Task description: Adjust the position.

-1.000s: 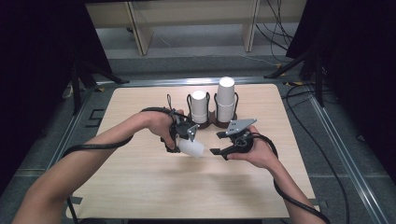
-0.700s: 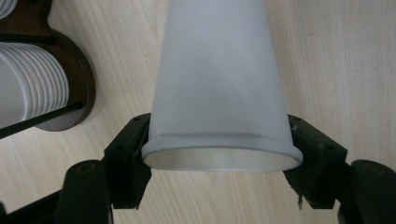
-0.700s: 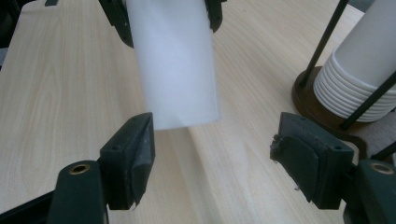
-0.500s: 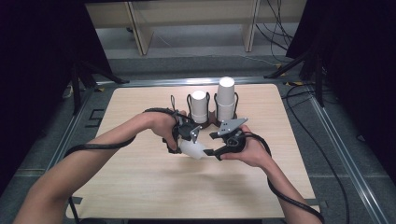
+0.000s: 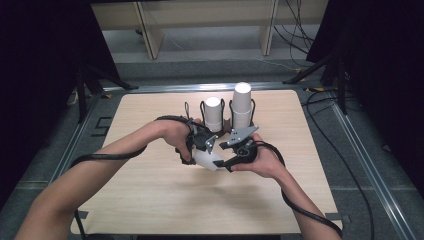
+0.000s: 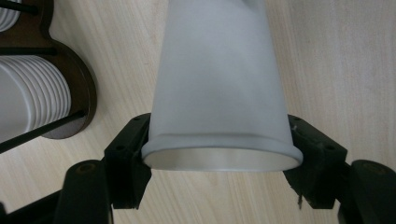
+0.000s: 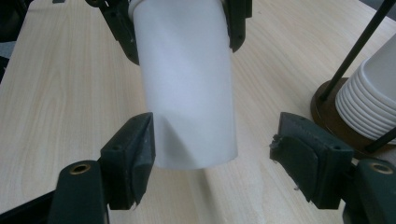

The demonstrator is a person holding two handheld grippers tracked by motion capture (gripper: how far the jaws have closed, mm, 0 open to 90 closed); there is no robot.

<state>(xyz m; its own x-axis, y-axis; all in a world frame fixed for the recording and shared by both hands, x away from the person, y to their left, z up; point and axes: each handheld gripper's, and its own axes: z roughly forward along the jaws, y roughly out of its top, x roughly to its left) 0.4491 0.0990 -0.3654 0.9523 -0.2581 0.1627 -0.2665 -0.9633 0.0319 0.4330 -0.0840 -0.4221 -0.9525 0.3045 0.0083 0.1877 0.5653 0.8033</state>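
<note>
White paper, thin and slightly frosted, is making up the cup (image 5: 207, 160) that a person is holding low over the pale wooden table (image 5: 150, 200) in the high view; the left gripper (image 5: 200, 150) is clamping it near the rim, while the right gripper (image 5: 225, 162) is standing just beside the cup's base, jaws part open; behind both grippers, two stacks of cups (image 5: 241, 107) are sitting upright in a dark wire-and-wood holder (image 5: 202, 107).

In the left gripper view, the black jaws are pressing on either side of the cup (image 6: 219, 79) just above its rolled rim, the open mouth facing the camera and the tapered wall running away from it; the ribbed stack (image 6: 32, 98) is lying off to the jaws' left.

In the right gripper view, the cup's closed end (image 7: 191, 93) is hanging between the right gripper's (image 7: 212, 154) jaws; the left pad is touching or nearly touching the wall and the right pad is standing well apart.

The risk, as it looks: the wall is soft and smooth, so a hard or off-centre squeeze could crease it or twist it out of the left gripper's hold, and a one-sided push could tip the cup askew.
</note>
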